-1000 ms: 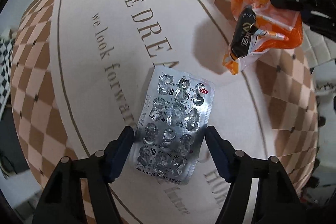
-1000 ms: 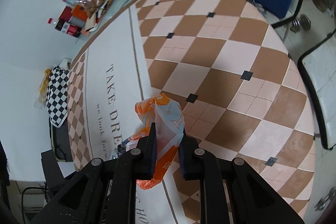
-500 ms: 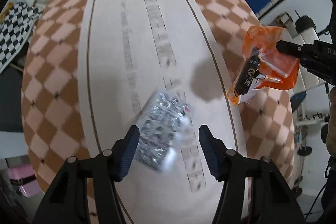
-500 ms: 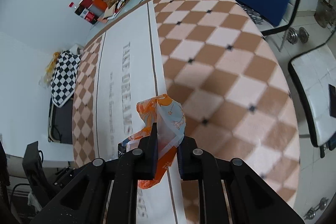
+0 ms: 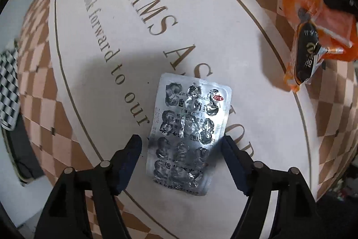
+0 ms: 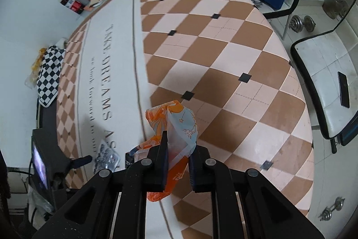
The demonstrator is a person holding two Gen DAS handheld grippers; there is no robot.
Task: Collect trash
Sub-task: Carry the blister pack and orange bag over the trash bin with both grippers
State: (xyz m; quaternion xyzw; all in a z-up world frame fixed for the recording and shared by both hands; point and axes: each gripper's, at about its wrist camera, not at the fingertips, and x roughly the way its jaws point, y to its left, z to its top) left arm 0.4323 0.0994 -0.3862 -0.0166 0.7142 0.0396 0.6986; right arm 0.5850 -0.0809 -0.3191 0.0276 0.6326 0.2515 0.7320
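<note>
The left gripper (image 5: 181, 145) points straight down over one emptied silver blister pack (image 5: 189, 133), which lies flat on the printed tablecloth (image 5: 111, 15) across the gold lettering. Its jaws have just been opening and now stand released, one dark pad on each long side of the pack; the left pad is clear of the foil edge, and whether the right pad touches the edge cannot be told. The right gripper (image 6: 177, 155) is clenched on the upper fold of one orange plastic bag (image 6: 172, 122), held off the cloth well to the right of the blister pack. In the left wrist view one black sachet (image 5: 305, 53) sits inside that bag. Risk one: the pack is thin, flat and stiff, so closing pads may skate over its edges or push it sideways instead of lifting it; the likely cause is too little depth at the fingertips. Risk two: the crushed foil may buckle and spring out of a light pinch. Risk three: the bag hangs from a single fold, so its mouth may sag closed and reject the pack on transfer. Count: two grippers, one blister pack, one bag, one sachet.
</note>
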